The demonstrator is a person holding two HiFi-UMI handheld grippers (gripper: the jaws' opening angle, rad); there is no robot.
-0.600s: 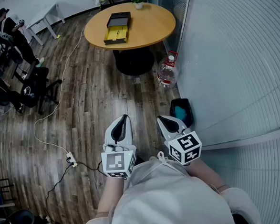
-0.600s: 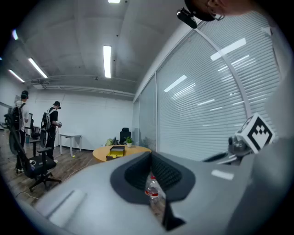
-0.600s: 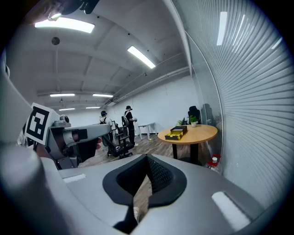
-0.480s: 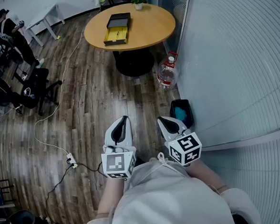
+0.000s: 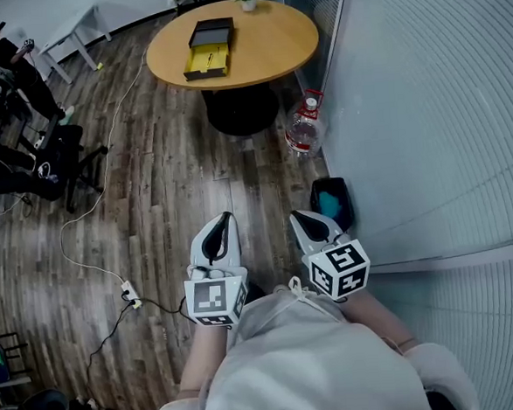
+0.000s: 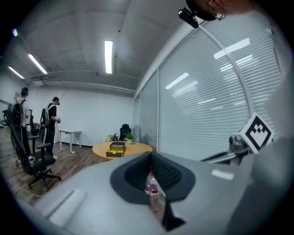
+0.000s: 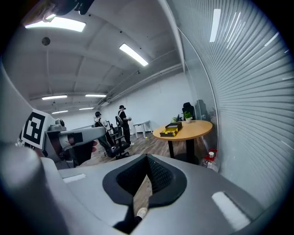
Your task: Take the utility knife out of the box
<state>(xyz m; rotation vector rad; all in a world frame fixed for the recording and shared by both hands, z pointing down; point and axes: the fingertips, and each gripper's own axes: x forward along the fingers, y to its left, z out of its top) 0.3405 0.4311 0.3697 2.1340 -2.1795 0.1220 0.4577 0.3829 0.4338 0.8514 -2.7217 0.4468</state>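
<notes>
Grippers: left gripper (image 5: 227, 218) and right gripper (image 5: 298, 216) both closed, empty, near us.
Box: box (image 5: 208, 48) open on far round table (image 5: 256, 75); utility knife inside too small to confirm.
Risk: we judge closed jaws would shove the box; water bottle (image 5: 302, 128) could be kicked.
</notes>
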